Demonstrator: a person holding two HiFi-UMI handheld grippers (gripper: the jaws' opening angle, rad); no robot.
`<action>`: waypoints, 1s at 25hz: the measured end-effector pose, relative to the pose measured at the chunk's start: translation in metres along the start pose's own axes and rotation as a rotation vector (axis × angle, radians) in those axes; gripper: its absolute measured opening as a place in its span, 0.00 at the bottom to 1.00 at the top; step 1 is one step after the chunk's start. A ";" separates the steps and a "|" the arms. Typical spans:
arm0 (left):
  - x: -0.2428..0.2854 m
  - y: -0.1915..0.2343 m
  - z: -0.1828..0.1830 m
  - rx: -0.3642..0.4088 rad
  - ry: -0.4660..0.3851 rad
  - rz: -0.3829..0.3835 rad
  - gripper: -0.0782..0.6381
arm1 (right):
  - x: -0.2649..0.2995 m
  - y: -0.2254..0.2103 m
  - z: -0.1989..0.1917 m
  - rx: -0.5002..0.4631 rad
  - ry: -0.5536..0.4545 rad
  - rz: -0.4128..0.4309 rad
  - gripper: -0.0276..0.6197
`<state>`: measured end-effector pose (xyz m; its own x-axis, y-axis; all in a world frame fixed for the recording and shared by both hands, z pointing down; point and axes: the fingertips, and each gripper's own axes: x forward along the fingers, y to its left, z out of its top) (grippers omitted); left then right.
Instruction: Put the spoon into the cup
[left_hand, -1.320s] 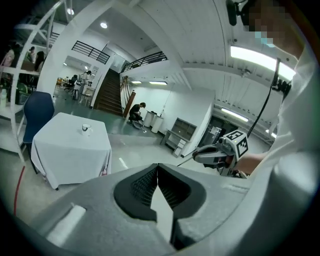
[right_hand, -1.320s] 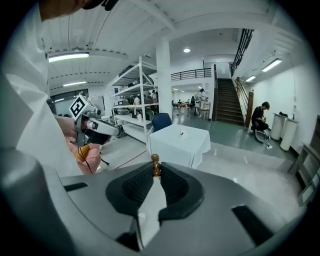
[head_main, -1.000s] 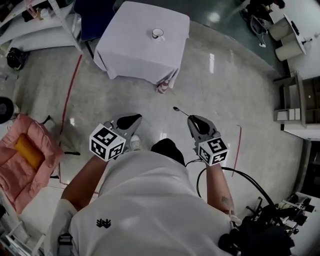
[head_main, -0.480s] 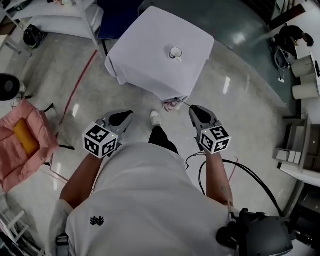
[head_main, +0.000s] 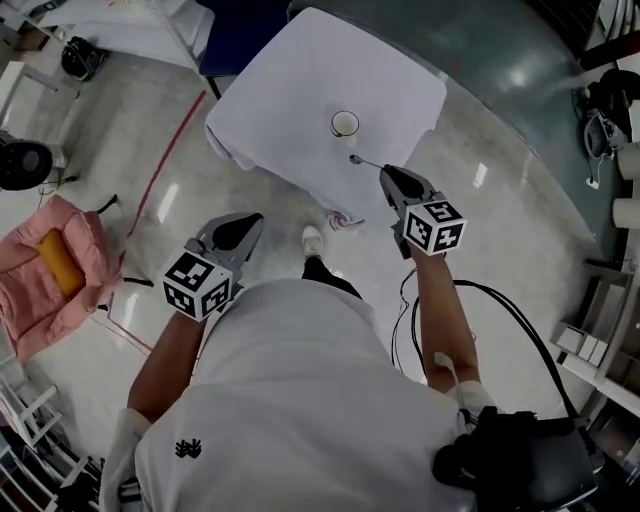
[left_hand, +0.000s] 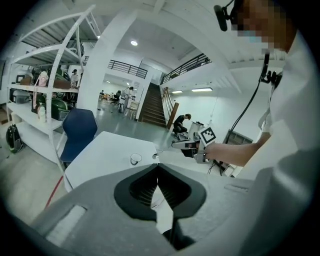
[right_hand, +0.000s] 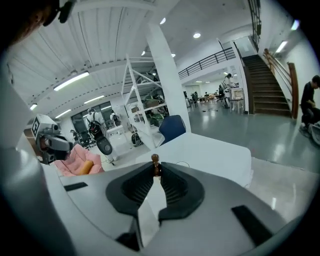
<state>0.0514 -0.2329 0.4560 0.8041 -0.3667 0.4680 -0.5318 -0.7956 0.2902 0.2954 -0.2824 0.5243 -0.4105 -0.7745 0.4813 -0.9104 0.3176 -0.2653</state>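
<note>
Two grippers, spoon just short of cup

Lower left in the head view, the left gripper (head_main: 255, 220) hangs shut and empty, off the white table (head_main: 290, 90). The cup (head_main: 345, 123) stands at the table's middle. Just below-right of it, the spoon (head_main: 366, 162) aims its bowl up-left at the cup, handle pinched in the narrow-set right gripper (head_main: 384, 172), the nearer one.

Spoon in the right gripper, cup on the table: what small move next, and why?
Probably ease the right gripper forward until the spoon is over the cup: its jaws grip the spoon, but the spoon's tip stops short of the cup.
</note>
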 end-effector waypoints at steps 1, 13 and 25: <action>0.009 0.001 0.004 -0.001 0.003 0.006 0.13 | 0.009 -0.013 0.002 0.016 0.002 0.005 0.12; 0.051 0.030 0.048 -0.027 -0.019 0.164 0.13 | 0.124 -0.115 -0.009 0.110 0.108 0.047 0.12; 0.041 0.058 0.057 -0.076 0.006 0.310 0.13 | 0.199 -0.141 -0.045 0.213 0.236 0.105 0.12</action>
<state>0.0685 -0.3218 0.4447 0.5990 -0.5833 0.5486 -0.7699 -0.6079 0.1942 0.3392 -0.4570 0.6952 -0.5250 -0.5878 0.6156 -0.8412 0.2485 -0.4802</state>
